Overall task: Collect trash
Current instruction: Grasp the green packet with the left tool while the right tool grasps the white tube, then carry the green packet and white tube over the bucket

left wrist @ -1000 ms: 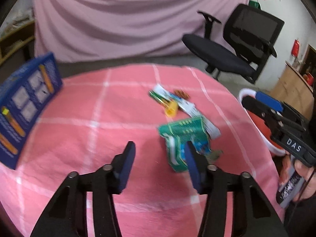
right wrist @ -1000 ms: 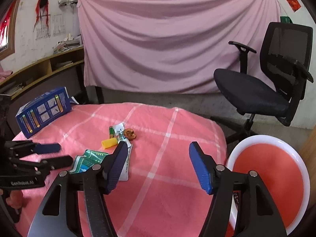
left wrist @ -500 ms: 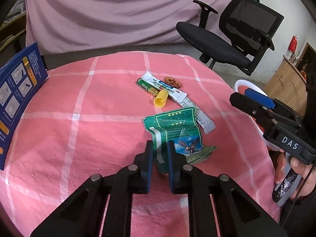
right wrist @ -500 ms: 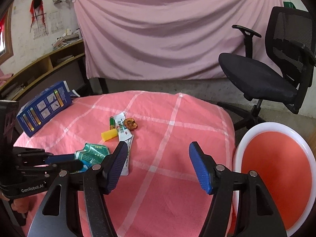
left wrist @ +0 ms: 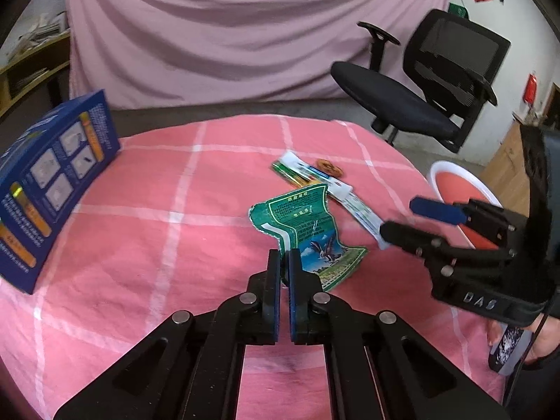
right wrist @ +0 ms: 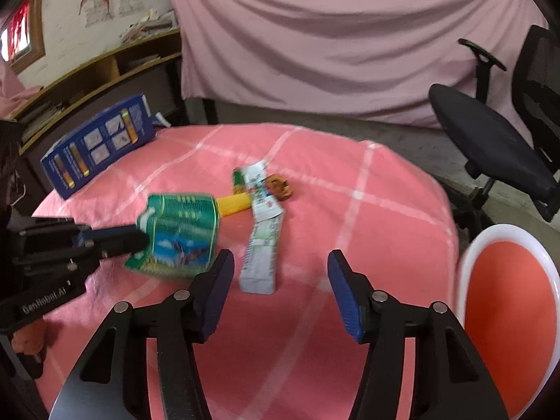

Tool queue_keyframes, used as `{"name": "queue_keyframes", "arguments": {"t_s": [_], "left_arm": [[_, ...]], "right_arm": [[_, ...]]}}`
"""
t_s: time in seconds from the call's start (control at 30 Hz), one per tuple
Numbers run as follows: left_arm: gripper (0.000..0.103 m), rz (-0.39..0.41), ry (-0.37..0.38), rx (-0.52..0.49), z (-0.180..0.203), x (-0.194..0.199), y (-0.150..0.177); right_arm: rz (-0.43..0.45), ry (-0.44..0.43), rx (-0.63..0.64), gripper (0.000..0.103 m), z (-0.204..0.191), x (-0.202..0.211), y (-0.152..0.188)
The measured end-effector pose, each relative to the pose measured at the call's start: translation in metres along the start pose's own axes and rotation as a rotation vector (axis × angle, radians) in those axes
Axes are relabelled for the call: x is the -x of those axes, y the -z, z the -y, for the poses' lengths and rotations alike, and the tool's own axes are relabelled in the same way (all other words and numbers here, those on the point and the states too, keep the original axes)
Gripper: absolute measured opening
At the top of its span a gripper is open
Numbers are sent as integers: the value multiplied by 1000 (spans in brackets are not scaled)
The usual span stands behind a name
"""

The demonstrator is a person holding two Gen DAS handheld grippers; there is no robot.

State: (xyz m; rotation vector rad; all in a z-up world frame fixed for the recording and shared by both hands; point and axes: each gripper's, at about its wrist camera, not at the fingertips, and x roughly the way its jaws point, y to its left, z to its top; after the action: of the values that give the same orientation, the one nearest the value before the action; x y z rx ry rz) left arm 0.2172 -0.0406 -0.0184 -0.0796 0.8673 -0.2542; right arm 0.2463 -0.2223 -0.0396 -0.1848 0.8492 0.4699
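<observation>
My left gripper [left wrist: 284, 257] is shut on the near edge of a green snack wrapper [left wrist: 306, 229] and holds it lifted off the pink checked tablecloth [left wrist: 157, 231]; the wrapper also shows in the right wrist view [right wrist: 180, 232]. My right gripper [right wrist: 280, 266] is open and empty, above the cloth near a white wrapper strip [right wrist: 262, 245]. Beyond lie a yellow cap [right wrist: 232, 204], a green stick [right wrist: 238, 179] and a brown scrap [right wrist: 278, 186]. A red bin with a white rim [right wrist: 507, 311] stands off the table's right side.
A blue box [left wrist: 45, 189] stands at the table's left edge; it also shows in the right wrist view [right wrist: 99, 145]. A black office chair [left wrist: 423, 94] stands behind on the right. A pink curtain [right wrist: 332, 35] hangs at the back, with wooden shelves [right wrist: 105, 70] to the left.
My left gripper closed on the green wrapper and lifted it off the cloth. My right gripper moved left toward the trash, still open.
</observation>
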Motion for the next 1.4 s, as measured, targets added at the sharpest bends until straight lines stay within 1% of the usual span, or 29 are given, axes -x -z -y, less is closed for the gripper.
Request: {"name": "queue_keyframes", "arguments": {"t_s": [0.1, 0.13, 0.17, 0.2, 0.27, 0.33, 0.57, 0.8, 1.0, 1.13, 1.3, 1.4], "left_arm": [[2, 14, -17, 24, -6, 3, 1], [2, 18, -20, 29, -7, 4, 1], [2, 23, -21, 34, -7, 5, 1], [1, 31, -22, 37, -8, 6, 1], [1, 46, -24, 29, -6, 10, 2], [0, 62, -33, 13, -2, 13, 3], [0, 150, -78, -73, 15, 26, 7], [0, 246, -114, -127, 28, 35, 12], [0, 338, -119, -136, 38, 43, 11], [0, 429, -115, -155, 49, 54, 6], [0, 545, -101, -198, 72, 66, 1], [0, 594, -76, -227, 87, 70, -1]], "right_arm": [[-47, 0, 4, 51, -3, -10, -1], [-62, 9, 6, 48, -4, -13, -1], [-71, 16, 9, 44, -5, -15, 0], [-75, 17, 12, 42, -5, -15, 0], [-73, 19, 13, 28, -5, -14, 1], [-66, 18, 9, 21, -4, -11, 2], [2, 2, -6, 21, -4, 8, 6], [142, 17, -12, 21, -5, 38, 10], [328, 48, -18, 21, -5, 69, 16], [453, 75, -34, 21, -3, 91, 21], [620, 170, -41, 21, 3, 120, 27], [689, 230, -47, 21, 8, 133, 30]]}}
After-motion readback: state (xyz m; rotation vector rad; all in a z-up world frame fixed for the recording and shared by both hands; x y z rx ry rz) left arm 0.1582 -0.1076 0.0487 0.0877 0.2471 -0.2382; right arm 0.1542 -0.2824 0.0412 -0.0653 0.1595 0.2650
